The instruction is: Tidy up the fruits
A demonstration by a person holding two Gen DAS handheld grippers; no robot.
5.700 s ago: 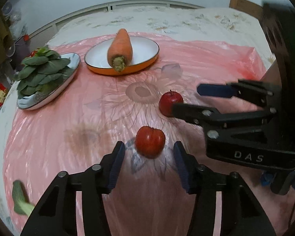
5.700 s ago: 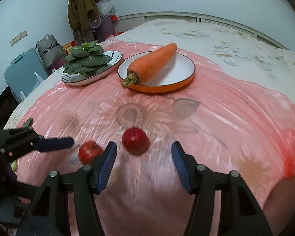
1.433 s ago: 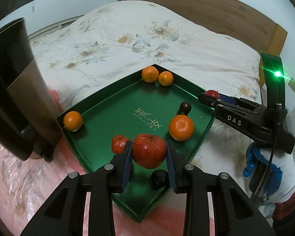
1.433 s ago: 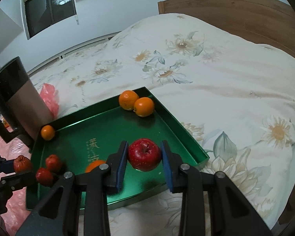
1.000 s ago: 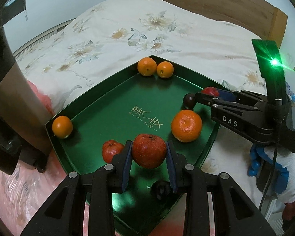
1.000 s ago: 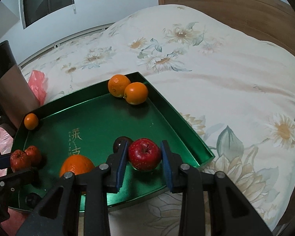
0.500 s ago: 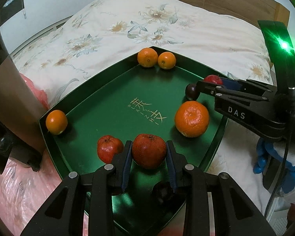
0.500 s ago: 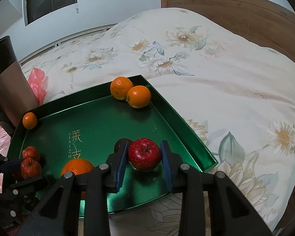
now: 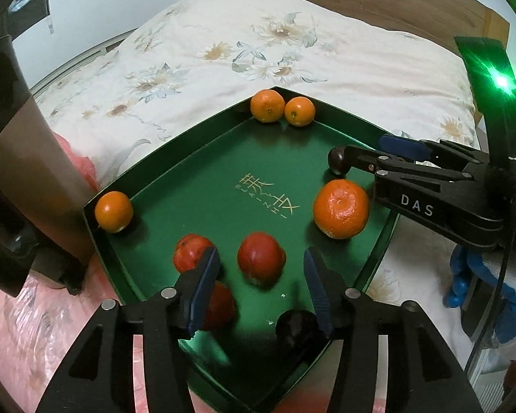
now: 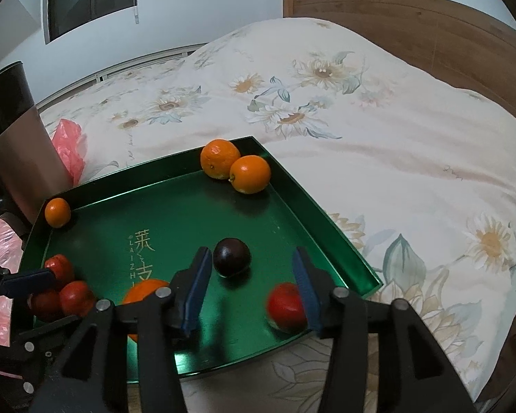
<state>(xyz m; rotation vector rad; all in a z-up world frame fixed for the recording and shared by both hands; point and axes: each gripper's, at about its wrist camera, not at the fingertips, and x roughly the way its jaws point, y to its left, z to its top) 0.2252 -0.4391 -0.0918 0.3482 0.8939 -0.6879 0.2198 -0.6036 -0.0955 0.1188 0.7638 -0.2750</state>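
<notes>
A green tray (image 9: 223,168) (image 10: 175,206) lies on the flowered bed. My left gripper (image 9: 259,284) is open over the tray's near corner. A red apple (image 9: 261,258) lies loose on the tray floor between its fingers. Two more red apples (image 9: 192,253) lie by the left finger. My right gripper (image 10: 251,285) is open over the tray's right side. A red apple (image 10: 285,306), blurred, lies beside its right finger. A dark plum (image 10: 231,257) lies just ahead of it.
Two oranges (image 9: 280,106) sit in the tray's far corner, a small one (image 9: 113,211) at the left corner, a large one (image 9: 340,208) near the right gripper. A tall dark bin (image 9: 20,172) stands left of the tray. Pink plastic sheet (image 9: 27,327) lies below it.
Both grippers have opened and let go of their apples. The left apple now rests on the tray; the right apple has dropped to the right, beside the finger.
</notes>
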